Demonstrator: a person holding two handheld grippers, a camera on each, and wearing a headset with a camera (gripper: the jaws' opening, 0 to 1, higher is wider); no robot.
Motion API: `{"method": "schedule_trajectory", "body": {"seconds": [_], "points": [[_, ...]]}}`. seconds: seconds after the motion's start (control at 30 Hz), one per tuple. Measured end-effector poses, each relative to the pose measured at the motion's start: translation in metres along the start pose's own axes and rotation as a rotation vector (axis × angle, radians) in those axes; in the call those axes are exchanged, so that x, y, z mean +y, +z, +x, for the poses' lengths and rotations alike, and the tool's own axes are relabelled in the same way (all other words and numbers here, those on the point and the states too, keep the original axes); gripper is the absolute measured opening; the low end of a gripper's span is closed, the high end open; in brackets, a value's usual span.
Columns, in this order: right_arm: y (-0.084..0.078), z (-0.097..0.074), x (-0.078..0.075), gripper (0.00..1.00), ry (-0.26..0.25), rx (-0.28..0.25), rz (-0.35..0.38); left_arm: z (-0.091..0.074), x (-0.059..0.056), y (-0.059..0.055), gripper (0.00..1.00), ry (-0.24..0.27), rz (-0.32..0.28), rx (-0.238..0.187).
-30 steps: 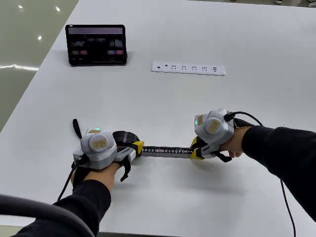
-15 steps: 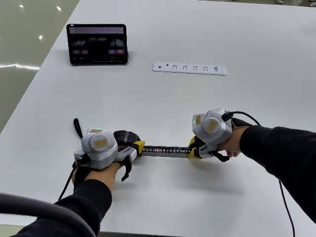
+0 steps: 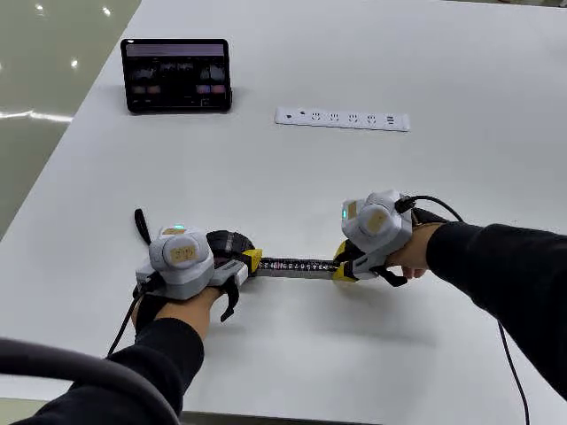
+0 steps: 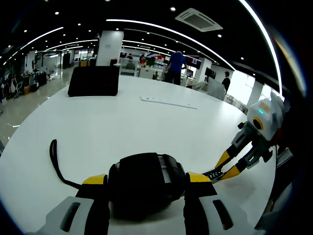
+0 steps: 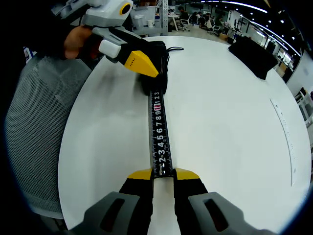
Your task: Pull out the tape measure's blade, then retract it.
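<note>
Black and rounded, the tape measure's case (image 3: 227, 243) sits on the white table (image 3: 292, 354), clamped between the yellow-tipped jaws of my left gripper (image 4: 146, 179), its wrist strap (image 4: 55, 161) trailing off to one side. From the case the blade (image 5: 160, 129) lies flat along the tabletop, numbers up, straight to my right gripper (image 5: 164, 174), which faces the left one and whose jaws are pinched on the blade's far end. Well beyond both, near the far edge, I see a dark tablet (image 3: 176, 74) standing and a white power strip (image 3: 342, 119) lying flat.
</note>
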State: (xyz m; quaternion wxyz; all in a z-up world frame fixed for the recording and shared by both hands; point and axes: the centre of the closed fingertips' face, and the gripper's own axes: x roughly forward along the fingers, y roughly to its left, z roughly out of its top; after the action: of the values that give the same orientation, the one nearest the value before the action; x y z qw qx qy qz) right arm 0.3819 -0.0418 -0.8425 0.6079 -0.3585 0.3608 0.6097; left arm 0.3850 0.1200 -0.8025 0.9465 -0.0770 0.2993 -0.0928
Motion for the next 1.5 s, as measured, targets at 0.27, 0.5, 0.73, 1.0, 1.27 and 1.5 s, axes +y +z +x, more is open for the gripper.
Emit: {"method": "schedule_trajectory", "body": {"seconds": [0.27,0.5,0.73,1.0,1.27,1.5], "points": [[0.006,0.003,0.001,0.11,-0.001,-0.005,-0.002,0.0,0.0,0.0,0.57,-0.002,-0.002,0.001],[0.011,0.005,0.002,0.11,0.001,-0.01,0.002,0.0,0.0,0.0,0.57,-0.003,-0.001,0.003],[0.014,0.008,0.002,0.11,-0.001,-0.011,0.004,0.0,0.0,0.0,0.57,-0.005,-0.002,0.002],[0.017,0.01,0.002,0.11,-0.002,-0.02,0.014,0.0,0.0,0.0,0.57,-0.007,-0.001,0.004],[0.021,0.011,0.003,0.11,0.003,-0.029,0.021,0.0,0.0,0.0,0.57,-0.009,-0.002,0.004],[0.026,0.015,0.004,0.11,0.004,-0.034,0.018,0.001,0.001,0.0,0.57,-0.011,-0.006,0.007]]}}
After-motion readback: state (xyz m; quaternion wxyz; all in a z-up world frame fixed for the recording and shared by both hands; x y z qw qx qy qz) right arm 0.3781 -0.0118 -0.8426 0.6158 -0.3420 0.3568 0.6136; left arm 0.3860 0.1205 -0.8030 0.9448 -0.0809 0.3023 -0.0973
